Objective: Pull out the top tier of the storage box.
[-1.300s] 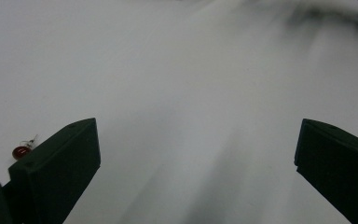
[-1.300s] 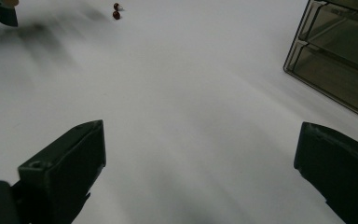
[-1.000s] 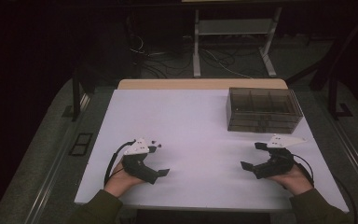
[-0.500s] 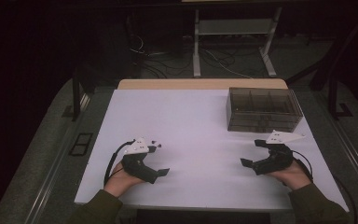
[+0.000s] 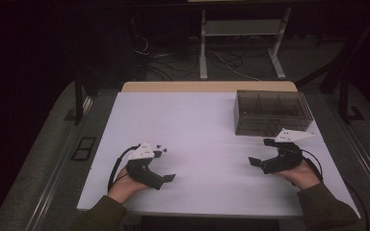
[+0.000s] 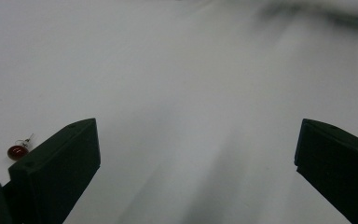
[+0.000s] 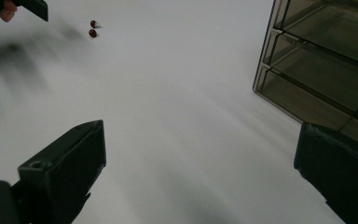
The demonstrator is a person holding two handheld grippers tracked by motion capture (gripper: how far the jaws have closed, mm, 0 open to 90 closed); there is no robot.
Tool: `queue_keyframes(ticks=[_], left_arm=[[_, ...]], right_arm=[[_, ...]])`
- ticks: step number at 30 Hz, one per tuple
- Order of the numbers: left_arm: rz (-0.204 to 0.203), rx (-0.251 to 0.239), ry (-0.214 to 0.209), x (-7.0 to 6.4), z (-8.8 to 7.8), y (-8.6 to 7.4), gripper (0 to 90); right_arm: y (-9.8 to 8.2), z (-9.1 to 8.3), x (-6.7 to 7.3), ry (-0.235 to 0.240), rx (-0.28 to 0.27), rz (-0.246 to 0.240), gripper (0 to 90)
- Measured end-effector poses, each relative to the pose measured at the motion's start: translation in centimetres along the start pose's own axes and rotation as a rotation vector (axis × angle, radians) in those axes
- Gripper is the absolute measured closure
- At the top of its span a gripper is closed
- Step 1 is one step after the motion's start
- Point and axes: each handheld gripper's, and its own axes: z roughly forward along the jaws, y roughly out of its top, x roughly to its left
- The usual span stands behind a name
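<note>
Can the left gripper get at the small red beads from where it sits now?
Probably yes. The left gripper is open, and one red bead lies just outside its jaw on bare table, with nothing between them. It would need to turn slightly toward the bead first.

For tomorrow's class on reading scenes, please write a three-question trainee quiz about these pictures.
1. True or false: both grippers are open.
2. Which gripper is nearer the smoky clear organiser box: A left gripper, B right gripper?
3. What small things lie on the white table near the left gripper?

Key
1. True; each gripper's jaws stand wide apart.
2. B.
3. Two small red beads, lying close together.
</note>
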Motion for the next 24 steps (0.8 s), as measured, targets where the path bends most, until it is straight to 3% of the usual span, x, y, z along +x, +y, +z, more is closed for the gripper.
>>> queue_keyframes(ticks=[24], left_arm=[[-0.004,-0.002,-0.003,0.0,0.1,-0.1,0.0]], right_arm=[[1.1,0.3,-1.8,-0.031,-0.009,0.027,1.6]])
